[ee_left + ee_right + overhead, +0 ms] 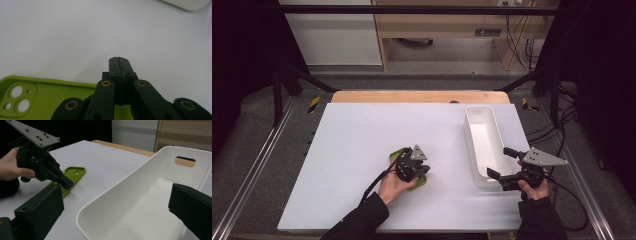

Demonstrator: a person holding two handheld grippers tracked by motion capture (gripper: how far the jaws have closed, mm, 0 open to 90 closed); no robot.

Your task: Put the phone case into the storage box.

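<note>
High view: the white table (pixel 362 150) carries a white plastic bin (pixel 484 145) with nothing inside, and the green phone case (pixel 398 153) lies apart on the surface, not yet lifted. Right gripper (pixel 504 167) straddles the bin's near end with jaws spread; left gripper (pixel 422 167) hovers over the case, jaws clenched on nothing.

The lime-green phone case (pixel 47 96) looks like soft, matt plastic or silicone, smooth, with cleanly moulded camera cut-outs. The white bin (pixel 140 202) is hard plastic with a faint sheen on its inner walls (its rim catches the light). The table top (pixel 362 135) is a smooth, matt pale sheet with a bare wooden strip at its far edge. The left gripper (pixel 118 60) has matt black plastic jaws with brass-coloured pivot rings; the right gripper (pixel 112 212) carries rough-textured black pads and a dull grey metal plate.
</note>
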